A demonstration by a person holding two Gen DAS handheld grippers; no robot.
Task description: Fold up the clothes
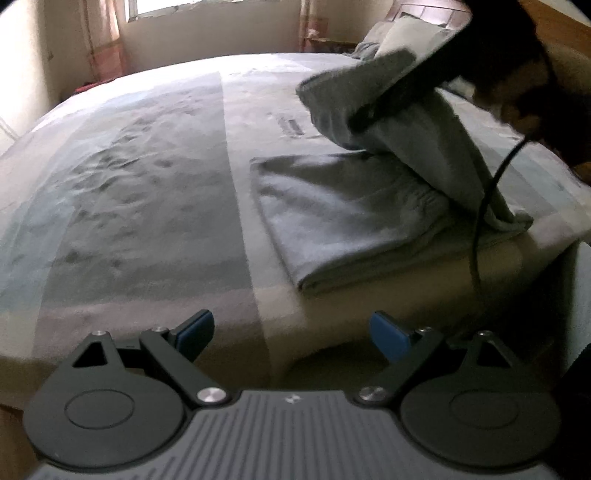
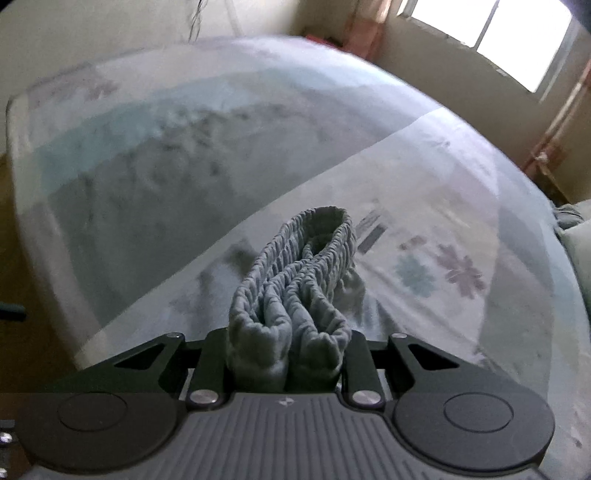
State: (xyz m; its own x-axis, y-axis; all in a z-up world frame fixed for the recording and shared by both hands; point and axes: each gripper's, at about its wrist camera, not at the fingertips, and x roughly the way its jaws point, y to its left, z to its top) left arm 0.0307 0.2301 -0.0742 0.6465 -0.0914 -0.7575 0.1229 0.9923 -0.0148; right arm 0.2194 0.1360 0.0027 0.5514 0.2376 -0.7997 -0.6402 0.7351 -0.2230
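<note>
A grey garment (image 1: 343, 210) lies partly folded on the right side of the bed. Its upper part is lifted off the sheet by my right gripper (image 1: 364, 125), a dark shape coming in from the top right. In the right wrist view the right gripper (image 2: 287, 352) is shut on the bunched elastic waistband (image 2: 303, 266), which loops out ahead of the fingers. My left gripper (image 1: 291, 334) hangs open over the bed's front edge, left of and nearer than the garment. Nothing is between its blue pads (image 1: 388, 336).
The bed's patterned sheet (image 1: 147, 184) spreads to the left of the garment. Pillows (image 1: 402, 33) lie at the far right by a wooden headboard. A black cable (image 1: 480, 221) hangs down across the garment's right end. A window (image 2: 517, 40) and curtains stand beyond the bed.
</note>
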